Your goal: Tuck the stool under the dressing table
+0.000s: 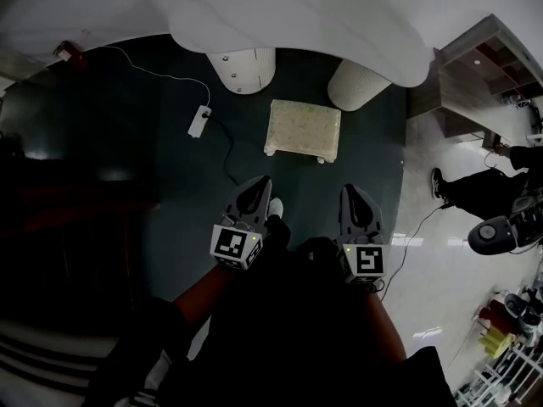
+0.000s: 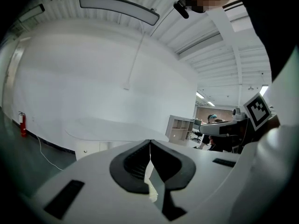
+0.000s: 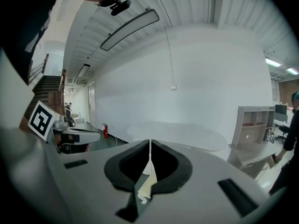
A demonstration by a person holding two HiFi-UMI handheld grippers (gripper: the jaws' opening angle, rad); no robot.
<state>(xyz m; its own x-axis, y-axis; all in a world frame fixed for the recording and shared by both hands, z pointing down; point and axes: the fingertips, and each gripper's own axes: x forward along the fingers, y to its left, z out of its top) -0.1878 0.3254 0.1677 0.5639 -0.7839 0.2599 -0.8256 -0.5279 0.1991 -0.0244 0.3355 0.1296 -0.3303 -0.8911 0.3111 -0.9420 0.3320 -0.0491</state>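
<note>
Because the stool (image 1: 304, 129) stands ahead of both tips, untouched and short of the dressing table (image 1: 297, 15) beyond it, the left gripper (image 1: 259, 181) and right gripper (image 1: 350, 190) hold jaws together, empty; probably to serve as blunt pushers.

Matt grey plastic clads my left gripper (image 1: 260, 183) and right gripper (image 1: 351, 192); at twelve o'clock, the stool (image 1: 304, 129) wears speckled cream cloth; the desk (image 1: 297, 15) beyond is smooth white.

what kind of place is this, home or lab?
Probably a mock bedroom corner in a lab or office hall: dressing table and stool on dark carpet, beside glossy floor, an open shelf unit and a fire extinguisher.
</note>
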